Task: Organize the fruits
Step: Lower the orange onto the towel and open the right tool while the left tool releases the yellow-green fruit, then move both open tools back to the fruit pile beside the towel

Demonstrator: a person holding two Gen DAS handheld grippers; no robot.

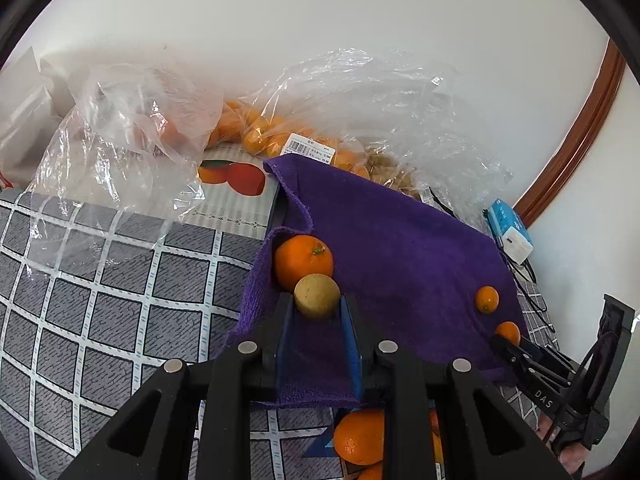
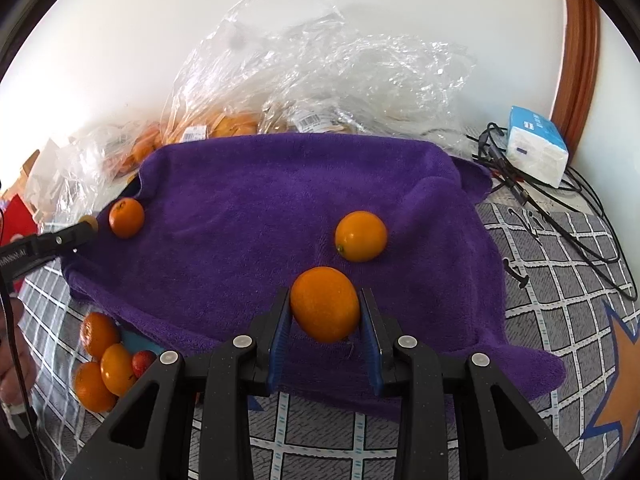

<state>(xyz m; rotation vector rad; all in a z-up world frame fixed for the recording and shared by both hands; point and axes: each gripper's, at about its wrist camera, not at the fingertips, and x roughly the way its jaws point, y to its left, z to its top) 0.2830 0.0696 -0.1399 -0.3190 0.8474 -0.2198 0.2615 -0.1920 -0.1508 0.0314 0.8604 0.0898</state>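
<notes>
- Two grippers are each holding one fruit over the purple towel (image 2: 248,200): the left gripper (image 1: 317,312) is clamping a small tan, dull-skinned round fruit (image 1: 317,296), and the right gripper (image 2: 325,312) is pinching a small orange citrus (image 2: 325,304) between its blue pads.
- Left claw is standing narrow, its fruit sitting right at the fingertips and touching, or nearly touching, a larger orange (image 1: 303,261) near the towel's folded left edge.
- Right claw is gripping a little wider, and its citrus is sitting just near of a second loose citrus (image 2: 361,236) on the cloth.
- Sorting by kind seems to be the step in hand, so each fruit is best going down beside its like, low over the towel, before the pads are letting go.
- Round fruit is apt to roll; easing the jaws apart slowly, on flat cloth and not on a fold, is keeping it where it lands.
- Several oranges (image 2: 100,364) are lying off the towel on the checked cover (image 2: 560,304), and clear bags (image 2: 320,80) of fruit are waiting behind by the wall.
- Keeping both grippers well apart is avoiding knocks between them.
</notes>
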